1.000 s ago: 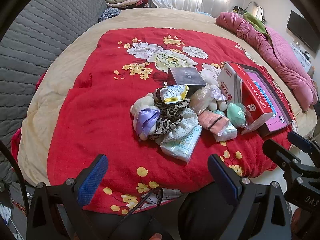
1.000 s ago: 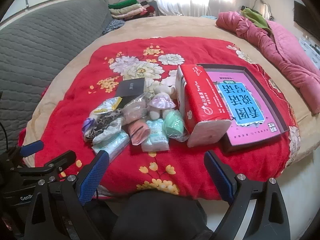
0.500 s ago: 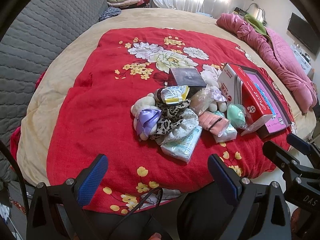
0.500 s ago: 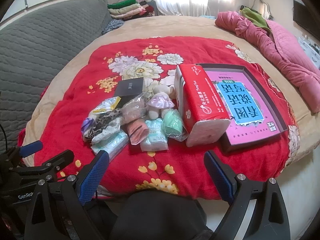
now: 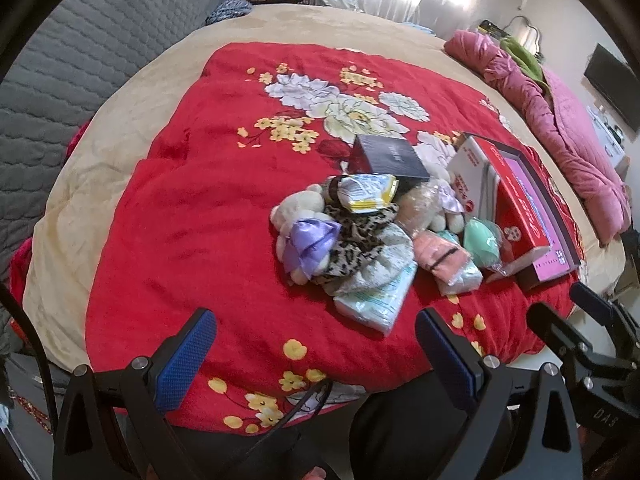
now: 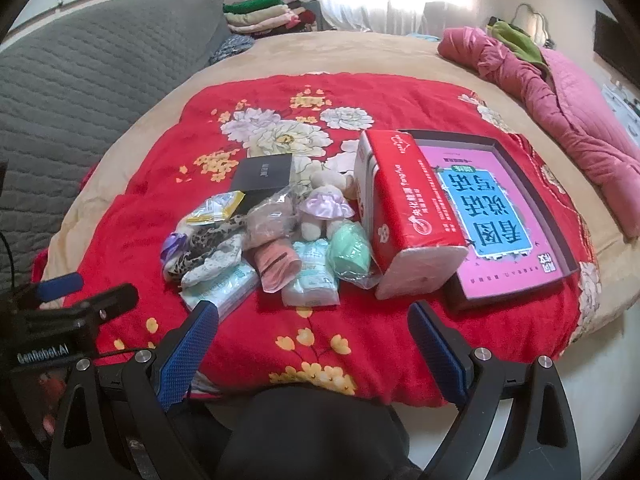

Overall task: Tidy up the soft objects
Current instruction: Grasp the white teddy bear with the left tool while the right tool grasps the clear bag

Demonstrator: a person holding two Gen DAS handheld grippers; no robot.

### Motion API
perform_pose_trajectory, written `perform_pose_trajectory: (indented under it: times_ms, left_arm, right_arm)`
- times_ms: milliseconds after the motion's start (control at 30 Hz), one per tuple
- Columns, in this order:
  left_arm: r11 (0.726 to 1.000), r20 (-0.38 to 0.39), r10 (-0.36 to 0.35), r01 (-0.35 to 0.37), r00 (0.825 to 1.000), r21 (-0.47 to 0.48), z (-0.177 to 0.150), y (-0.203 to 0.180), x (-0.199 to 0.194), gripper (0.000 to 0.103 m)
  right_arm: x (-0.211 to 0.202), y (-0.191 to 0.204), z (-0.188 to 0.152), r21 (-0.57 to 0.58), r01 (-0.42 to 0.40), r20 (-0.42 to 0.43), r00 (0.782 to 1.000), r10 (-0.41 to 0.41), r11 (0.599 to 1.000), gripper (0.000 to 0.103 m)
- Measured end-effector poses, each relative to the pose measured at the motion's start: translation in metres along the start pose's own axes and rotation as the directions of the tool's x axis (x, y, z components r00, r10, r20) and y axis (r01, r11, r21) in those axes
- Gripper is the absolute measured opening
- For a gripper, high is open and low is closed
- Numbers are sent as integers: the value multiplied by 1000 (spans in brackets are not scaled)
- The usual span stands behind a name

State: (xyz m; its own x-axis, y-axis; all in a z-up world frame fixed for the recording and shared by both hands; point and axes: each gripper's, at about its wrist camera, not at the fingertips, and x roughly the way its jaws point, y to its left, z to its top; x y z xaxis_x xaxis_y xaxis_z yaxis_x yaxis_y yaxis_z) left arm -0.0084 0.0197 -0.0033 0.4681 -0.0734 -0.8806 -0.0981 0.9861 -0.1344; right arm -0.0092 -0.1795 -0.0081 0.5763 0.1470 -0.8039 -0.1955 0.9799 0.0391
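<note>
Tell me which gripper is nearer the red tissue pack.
Right. The right gripper hangs open just short of the red tissue pack, slightly to its left; the left gripper sits open farther left, before the pile.

Your cream plush toy with the lilac satin bow [image 5: 304, 236] is half buried under leopard-print fabric [image 5: 360, 236]; the clear bag's [image 6: 268, 220] contents look pinkish, unclear.

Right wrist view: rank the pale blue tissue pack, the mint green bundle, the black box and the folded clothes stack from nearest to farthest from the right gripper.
Measured from the right gripper:
1. Pale blue tissue pack, straight ahead at the pile's near edge.
2. Mint green bundle, slightly right, beside the red tissue package.
3. Black box, behind the pile, left.
4. Folded clothes stack, far back by the window.
</note>
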Motion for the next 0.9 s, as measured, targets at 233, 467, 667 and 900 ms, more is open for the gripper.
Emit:
perform_pose_trajectory:
  times_ms: [233,467,667,900]
  left_arm:
    - [999,-39,-27,26,999,-31,24,13,11,100]
    - [995,-101,-96,92,990,-44,74,6,36,100]
    - [994,-140,-112,111,984,-15,102,4,55,100]
    - [995,-234,-74,58,969,-75,95,39,89,100]
  right_arm:
    - [12,2,16,3,-26,-21,999,26,1000,96]
    - [28,-1,36,8,-12,-49,999,13,1000,96]
    - [40,-3,48,2,-11,-70,997,11,1000,96]
    - [57,0,55,-11,-23,-97,995,22,1000,96]
